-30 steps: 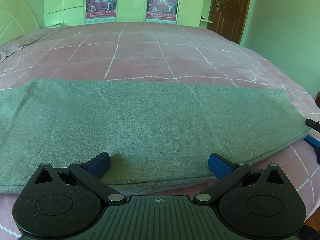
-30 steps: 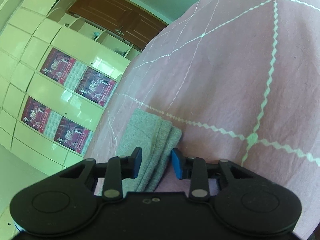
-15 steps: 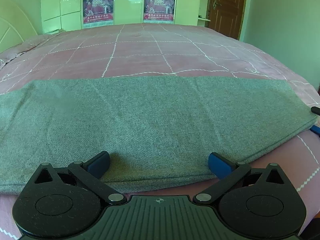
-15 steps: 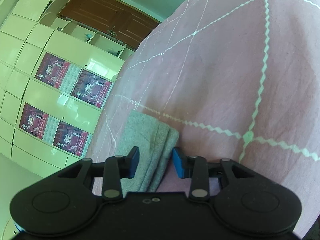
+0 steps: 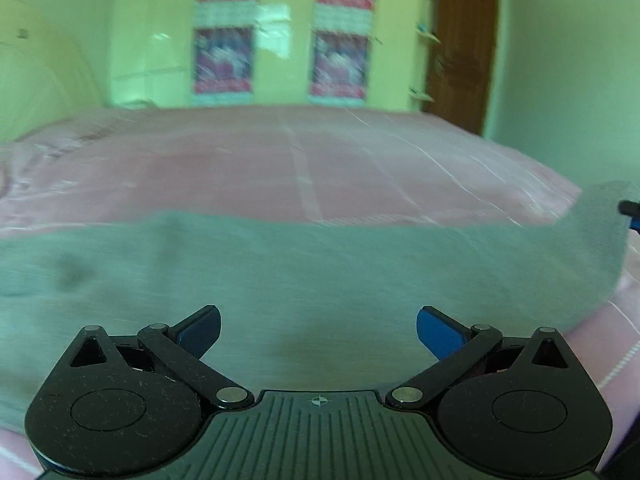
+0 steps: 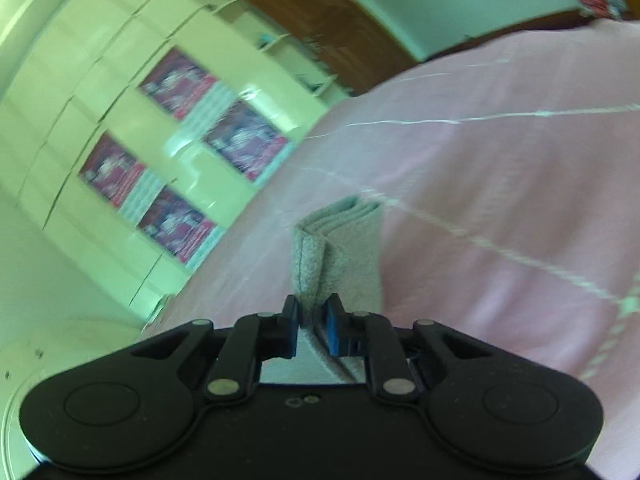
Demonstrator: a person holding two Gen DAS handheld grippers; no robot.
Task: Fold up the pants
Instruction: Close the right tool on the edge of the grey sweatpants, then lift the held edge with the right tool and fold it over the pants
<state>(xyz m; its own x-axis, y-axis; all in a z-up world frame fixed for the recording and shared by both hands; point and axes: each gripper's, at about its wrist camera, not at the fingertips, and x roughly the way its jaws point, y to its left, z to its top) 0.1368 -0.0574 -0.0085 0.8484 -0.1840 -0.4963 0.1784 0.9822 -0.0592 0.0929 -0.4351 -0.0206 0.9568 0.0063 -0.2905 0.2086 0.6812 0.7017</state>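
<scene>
Closing R claw (image 6: pixel 313 322) on pants (image 6: pixel 340 248) edge | L claw (image 5: pixel 318 330) wide

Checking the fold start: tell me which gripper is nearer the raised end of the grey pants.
Right. The right gripper is closing on that end of the grey pants, fabric pinched between its pads. The left gripper hangs open above the middle stretch, away from that end.

pants (image 5: pixel 320 272): grey | bedspread (image 5: pixel 280 168): pink, white grid lines | door (image 5: pixel 460 52): brown
</scene>
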